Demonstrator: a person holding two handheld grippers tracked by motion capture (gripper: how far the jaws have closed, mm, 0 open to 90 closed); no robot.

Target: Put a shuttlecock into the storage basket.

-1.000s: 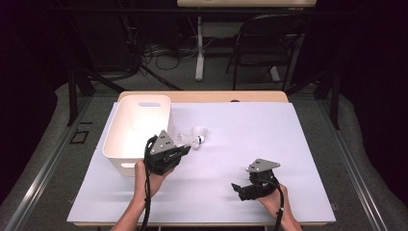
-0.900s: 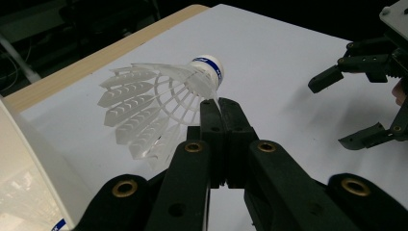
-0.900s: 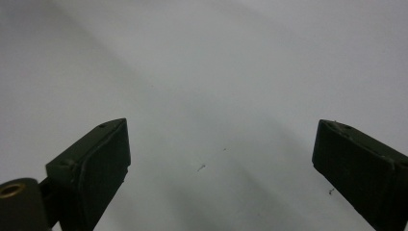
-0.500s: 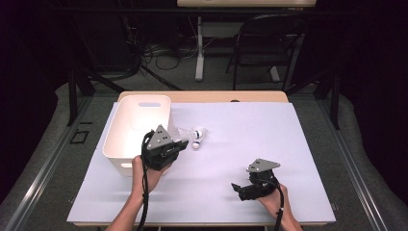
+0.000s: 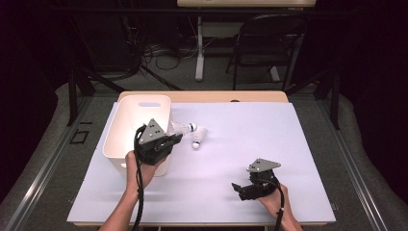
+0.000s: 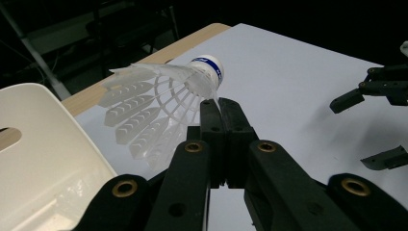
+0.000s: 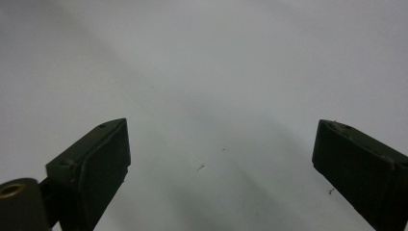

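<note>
My left gripper (image 5: 177, 137) (image 6: 221, 104) is shut on the skirt of a white shuttlecock (image 5: 182, 128) (image 6: 154, 91) with a blue band round its cork, and holds it just above the table beside the white bin (image 5: 126, 111) (image 6: 43, 144). A second shuttlecock (image 5: 198, 136) lies on the white sheet right of the held one, cork toward me. My right gripper (image 5: 239, 190) (image 7: 221, 159) rests low over the sheet at the front right, its jaws wide apart with nothing between them; its jaws (image 6: 370, 125) also appear at the right of the left gripper view.
The white sheet (image 5: 250, 130) covers most of the wooden table (image 5: 216, 96). The bin stands at the left with its handle slot at the far wall. A chair (image 5: 269, 43) and cables stand on the floor behind.
My left gripper has moved left and slightly away from me toward the bin, carrying the shuttlecock with it. The right gripper has stayed where it was.
</note>
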